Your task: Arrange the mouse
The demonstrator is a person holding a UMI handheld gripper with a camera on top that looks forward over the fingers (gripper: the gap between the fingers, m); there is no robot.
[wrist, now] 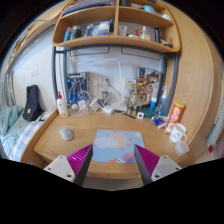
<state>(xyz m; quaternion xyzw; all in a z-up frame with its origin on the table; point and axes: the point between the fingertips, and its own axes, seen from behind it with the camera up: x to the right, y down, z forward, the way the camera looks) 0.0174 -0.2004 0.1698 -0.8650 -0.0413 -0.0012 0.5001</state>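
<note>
The claw (pixel 112 163) hangs above the near edge of the desk (pixel 50 150), its two fingers spread apart with nothing between them. The mouse (pixel 66 133) lies on the bare wood ahead of the fingers and off to their left, beside the mouse mat (pixel 118 145) rather than on it. Its long axis I cannot make out from here. The mat sits straight ahead of the fingers, so I'd judge the claw must swing left and forward to reach the mouse. The desk is light wood, cluttered along the back; a white mug (pixel 178 132) stands to the right, shelves (pixel 115 40) hang above.
</note>
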